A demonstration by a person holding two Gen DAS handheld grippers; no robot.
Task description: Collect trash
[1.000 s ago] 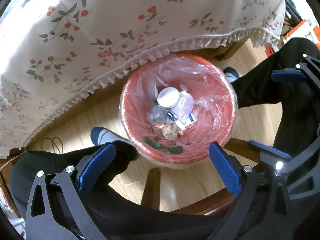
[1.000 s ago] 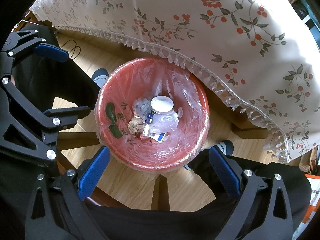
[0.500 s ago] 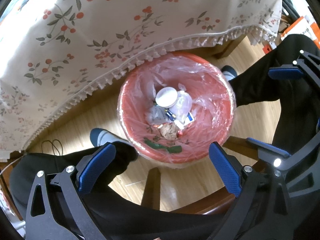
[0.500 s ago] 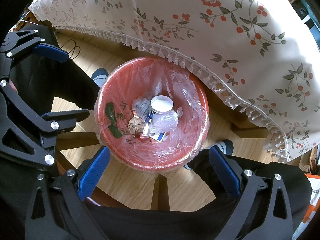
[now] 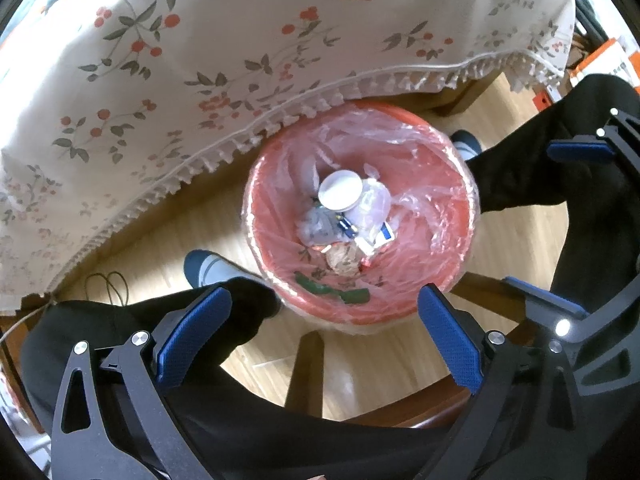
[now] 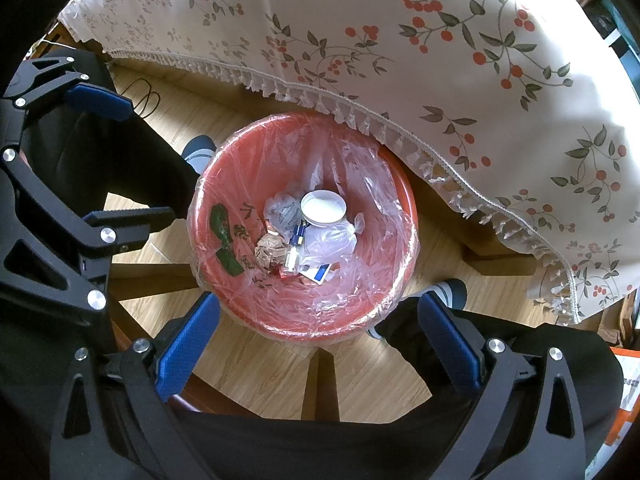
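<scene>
Left wrist view, left to right: the tablecloth (image 5: 200,60) is hanging over the table edge at far left, its fringe overlapping the far rim of the bin (image 5: 460,240), which is standing on the floor between the person's legs (image 5: 560,184). The left gripper (image 5: 324,320) is hovering above the near rim, jaws wide and empty, probably because it has nothing left to drop. The trash (image 5: 344,220) is lying in a heap at the bottom of the clear liner (image 5: 416,148), a white lid (image 5: 340,190) uppermost. At right, the right gripper (image 5: 560,220) is also gaping wide and carrying nothing. Right wrist view: the right gripper (image 6: 316,336) is pointing down at the bin (image 6: 224,184), which is tucked partly under the cloth, within easy reach of the seated person.
</scene>
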